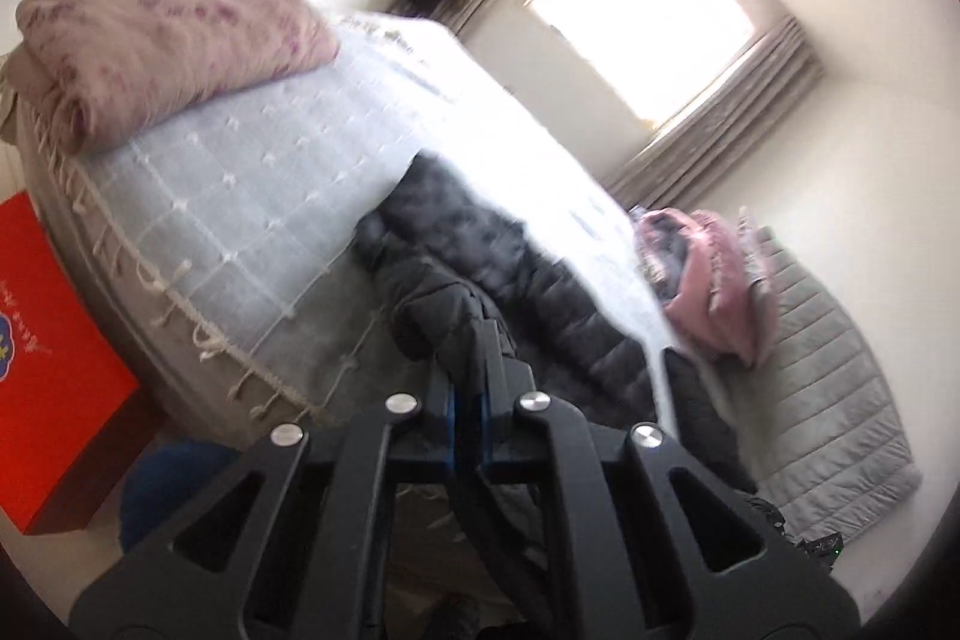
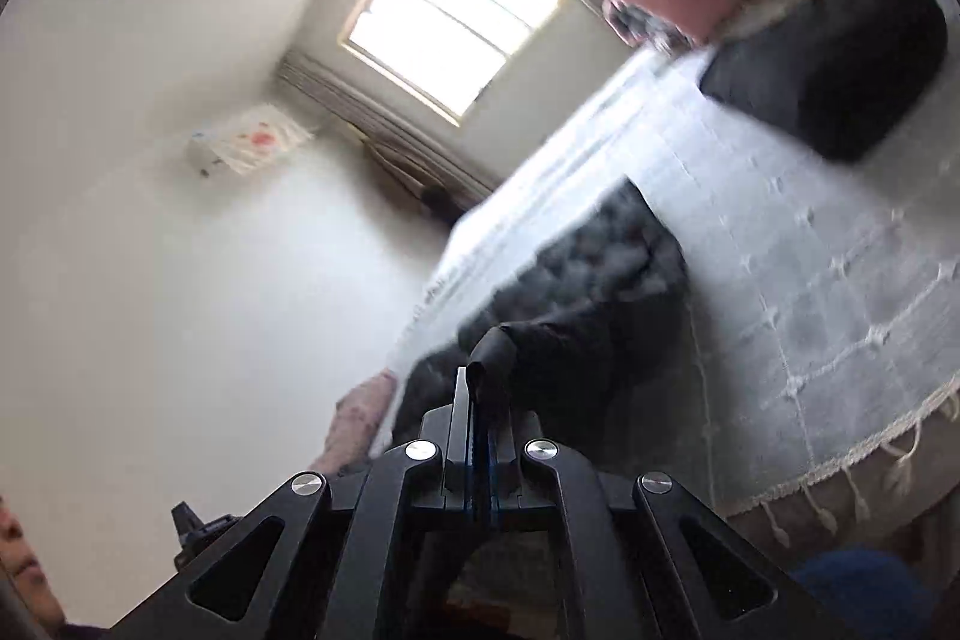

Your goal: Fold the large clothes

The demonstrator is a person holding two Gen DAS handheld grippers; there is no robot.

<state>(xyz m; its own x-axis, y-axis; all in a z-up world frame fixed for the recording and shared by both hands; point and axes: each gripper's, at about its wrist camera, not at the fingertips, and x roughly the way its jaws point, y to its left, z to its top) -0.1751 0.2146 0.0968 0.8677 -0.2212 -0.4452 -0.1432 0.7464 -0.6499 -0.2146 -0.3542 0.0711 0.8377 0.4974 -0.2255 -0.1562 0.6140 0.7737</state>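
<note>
Both claws are clamped on the dark grey quilted puffer jacket (image 1: 528, 280): left claw (image 1: 474, 340) pinches a bunched fold of it, right claw (image 2: 480, 388) grips a thin rolled edge or cuff, jaws pressed tight together w/ fabric poking out the top. Jacket lies partly on the bed w/ the pale blue-white knotted coverlet (image 1: 240, 220), its near part lifted toward the claws.

Risks, as I judge it: right grip is on a v. narrow bit of slick shell, so it could slip out if pulled hard; uneven pull btw the 2 claws would skew the fold; puffy fill may spring back open; jacket could drag the fringed coverlet or bump the pink clothes pile (image 1: 708, 286) nearby.

Jacket looks bulky, crumpled, stitched in bands, no clean fold visible yet; frames are motion-blurred so details are unclear
</note>
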